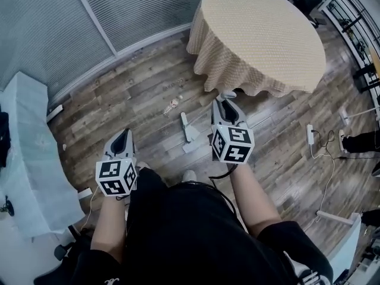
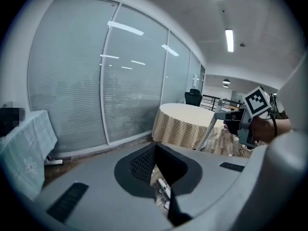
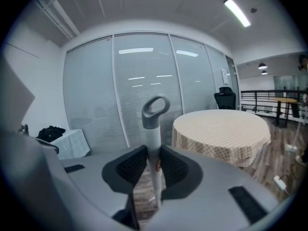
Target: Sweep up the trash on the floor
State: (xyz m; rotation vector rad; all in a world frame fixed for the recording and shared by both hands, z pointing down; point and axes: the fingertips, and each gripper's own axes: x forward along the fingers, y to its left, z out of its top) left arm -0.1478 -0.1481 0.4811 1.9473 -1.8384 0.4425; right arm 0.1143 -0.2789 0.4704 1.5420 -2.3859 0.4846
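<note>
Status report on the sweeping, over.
Right gripper shut on broom handle. Left gripper open, empty. Trash on floor ahead, nothing blocking.

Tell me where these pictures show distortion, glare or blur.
Head view: sharp, evenly lit. Left gripper view: dark round border, lamp reflections on the glass wall. Right gripper view: same border; the ceiling lamp burns white above the held handle.

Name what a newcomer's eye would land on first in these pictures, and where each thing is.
The round table in its beige checked cloth dominates the head view's upper right. Before it, the right claw grips a broom handle, the broom head resting on the wood floor near a scrap of trash. The left claw is open and empty.
</note>
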